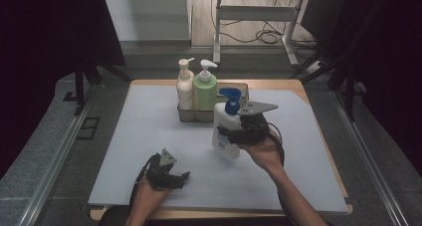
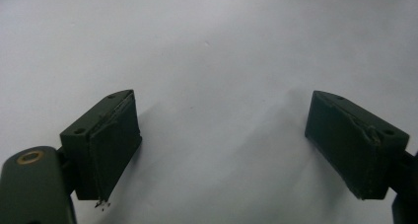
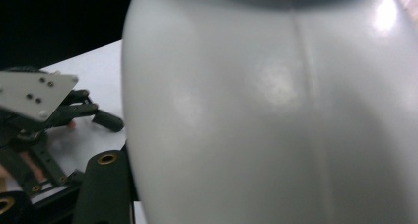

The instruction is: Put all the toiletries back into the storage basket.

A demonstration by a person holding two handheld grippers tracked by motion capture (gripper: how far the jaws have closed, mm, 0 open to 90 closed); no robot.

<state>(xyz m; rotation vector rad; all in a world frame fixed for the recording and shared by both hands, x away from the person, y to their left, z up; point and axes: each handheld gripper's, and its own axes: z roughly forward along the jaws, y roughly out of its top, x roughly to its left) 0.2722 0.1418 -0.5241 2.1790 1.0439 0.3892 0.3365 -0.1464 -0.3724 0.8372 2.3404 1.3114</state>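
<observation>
Resting nearest to you, the left gripper [image 1: 171,175] lies low on the white mat [image 1: 149,136], well apart from the clear bin [image 1: 211,111] and on your side of it; its jaws stand wide apart with nothing between them, and in the left gripper view the pads [image 2: 116,145] frame bare mat alone. Keep that hand parked there so that it stays out of the carrying path. Farther out, the right gripper [image 1: 234,134] is clamped on the side of the white pump bottle [image 1: 225,131], which has a blue pump head [image 1: 230,99] and hangs just in front of the bin, apparently lifted off the mat and tilted a little. In the right gripper view the bottle's smooth body [image 3: 271,115] sits hard against the near jaw. The step in hand is judged to be placing this bottle in the bin's free right part. Hold the bottle upright, keep the grip firm because the wall is glossy and may slip, raise the base clear of the front rim, then lower it straight down beside the green bottle [image 1: 204,89] without knocking it. Inside the bin, toward its left, the green bottle and the cream bottle [image 1: 185,86] stand upright and close together. A small label [image 1: 221,140] shows low on the white bottle, but its writing is too small to read; no brand can be made out on any bottle.
</observation>
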